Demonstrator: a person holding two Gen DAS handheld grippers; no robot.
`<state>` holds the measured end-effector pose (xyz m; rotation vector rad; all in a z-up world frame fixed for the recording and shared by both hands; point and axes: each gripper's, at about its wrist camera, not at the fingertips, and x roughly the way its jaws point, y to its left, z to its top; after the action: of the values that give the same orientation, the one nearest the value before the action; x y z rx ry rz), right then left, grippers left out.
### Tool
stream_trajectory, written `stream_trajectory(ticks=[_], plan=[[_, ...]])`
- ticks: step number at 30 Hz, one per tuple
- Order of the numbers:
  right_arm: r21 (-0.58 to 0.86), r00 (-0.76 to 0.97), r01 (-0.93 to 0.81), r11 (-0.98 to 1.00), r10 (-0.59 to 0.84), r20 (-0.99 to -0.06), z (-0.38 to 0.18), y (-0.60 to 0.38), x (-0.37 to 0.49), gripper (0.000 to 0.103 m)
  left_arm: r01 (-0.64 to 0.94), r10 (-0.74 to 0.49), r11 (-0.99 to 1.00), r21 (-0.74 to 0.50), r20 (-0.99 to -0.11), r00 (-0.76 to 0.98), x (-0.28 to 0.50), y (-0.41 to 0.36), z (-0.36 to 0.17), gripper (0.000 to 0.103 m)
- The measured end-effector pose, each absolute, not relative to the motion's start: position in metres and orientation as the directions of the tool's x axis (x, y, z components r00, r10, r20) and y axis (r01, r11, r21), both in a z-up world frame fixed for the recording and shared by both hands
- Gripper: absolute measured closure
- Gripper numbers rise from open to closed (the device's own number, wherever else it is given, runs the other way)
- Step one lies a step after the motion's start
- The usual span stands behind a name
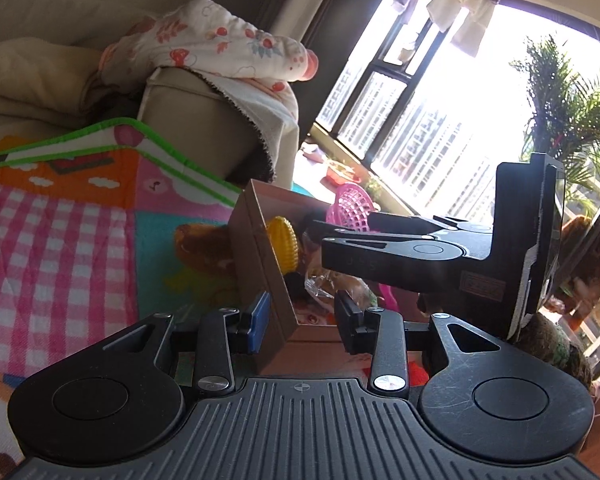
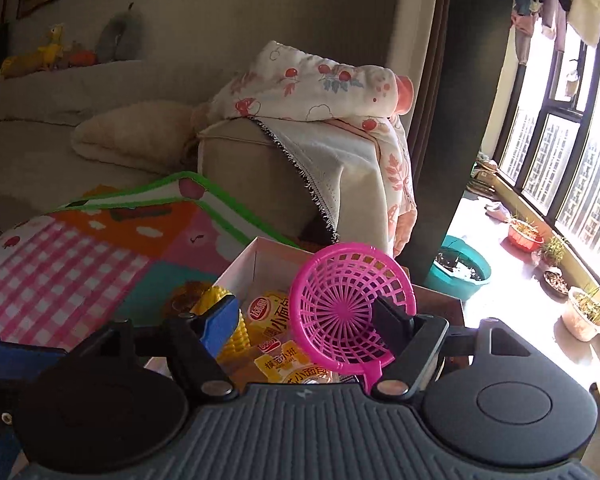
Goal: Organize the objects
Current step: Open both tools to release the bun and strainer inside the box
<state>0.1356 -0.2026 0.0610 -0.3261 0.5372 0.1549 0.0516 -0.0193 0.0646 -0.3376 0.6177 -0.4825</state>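
Note:
An open cardboard box (image 1: 260, 248) stands on the play mat and holds a yellow toy corn (image 1: 284, 248), snack packets (image 2: 278, 360) and a pink plastic basket (image 1: 350, 206). My left gripper (image 1: 302, 320) is open, its fingers on either side of the box's near wall. My right gripper (image 2: 308, 328) is open over the box; the pink basket (image 2: 340, 312) leans against its right finger (image 2: 392, 324). The corn (image 2: 228, 320) lies by its blue left pad. The right gripper also shows in the left wrist view (image 1: 340, 232).
A colourful play mat (image 1: 80, 220) covers the floor at left. A beige sofa arm (image 2: 280, 176) draped with a printed blanket stands behind the box. Plant pots (image 2: 460, 272) line the window ledge at right. A brown plush toy (image 1: 204, 248) lies left of the box.

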Motion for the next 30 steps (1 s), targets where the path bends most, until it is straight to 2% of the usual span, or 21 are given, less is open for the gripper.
stream_trajectory(ticks=[1, 3, 4, 5, 9, 13, 17, 20, 25, 28, 30], plan=[[-0.303, 0.848, -0.209, 0.930, 0.018, -0.529, 0.057, -0.197, 0.140, 0.052, 0.320, -0.520, 0.838, -0.441, -0.471, 0.713, 0.052, -0.016, 0.064, 0.064], [-0.332, 0.840, -0.183, 0.926, -0.028, -0.542, 0.053, -0.197, 0.151, 0.075, 0.311, -0.518, 0.837, -0.450, -0.469, 0.715, 0.052, -0.011, 0.062, 0.064], [-0.328, 0.833, -0.176, 0.928, -0.038, -0.552, 0.055, -0.201, 0.155, 0.082, 0.308, -0.518, 0.836, -0.455, -0.467, 0.716, 0.051, -0.009, 0.061, 0.064], [-0.305, 0.830, -0.173, 0.936, -0.028, -0.557, 0.060, -0.208, 0.156, 0.095, 0.306, -0.519, 0.834, -0.460, -0.465, 0.717, 0.052, -0.006, 0.060, 0.064], [-0.119, 0.823, -0.199, 0.973, 0.100, -0.558, 0.098, -0.242, 0.150, 0.096, 0.291, -0.526, 0.823, -0.487, -0.460, 0.716, 0.054, 0.001, 0.055, 0.064], [0.160, 0.772, -0.266, 0.951, 0.310, -0.555, 0.131, -0.278, 0.151, 0.096, 0.298, -0.543, 0.811, -0.504, -0.456, 0.705, 0.056, 0.001, 0.050, 0.064], [0.451, 0.666, -0.308, 0.838, 0.528, -0.527, 0.129, -0.299, 0.164, 0.096, 0.289, -0.545, 0.807, -0.514, -0.462, 0.699, 0.058, 0.002, 0.046, 0.064], [0.581, 0.602, -0.301, 0.756, 0.623, -0.499, 0.113, -0.297, 0.175, 0.096, 0.283, -0.541, 0.810, -0.514, -0.466, 0.700, 0.058, 0.003, 0.046, 0.064], [0.681, 0.555, -0.288, 0.673, 0.697, -0.454, 0.090, -0.287, 0.197, 0.096, 0.282, -0.530, 0.819, -0.500, -0.472, 0.704, 0.058, 0.002, 0.048, 0.064], [0.648, 0.560, -0.252, 0.719, 0.654, -0.509, 0.080, -0.295, 0.206, 0.096, 0.280, -0.524, 0.823, -0.493, -0.471, 0.710, 0.057, 0.006, 0.050, 0.065], [0.634, 0.567, -0.247, 0.733, 0.640, -0.519, 0.077, -0.314, 0.203, 0.089, 0.275, -0.518, 0.824, -0.495, -0.464, 0.719, 0.058, 0.010, 0.051, 0.065]])
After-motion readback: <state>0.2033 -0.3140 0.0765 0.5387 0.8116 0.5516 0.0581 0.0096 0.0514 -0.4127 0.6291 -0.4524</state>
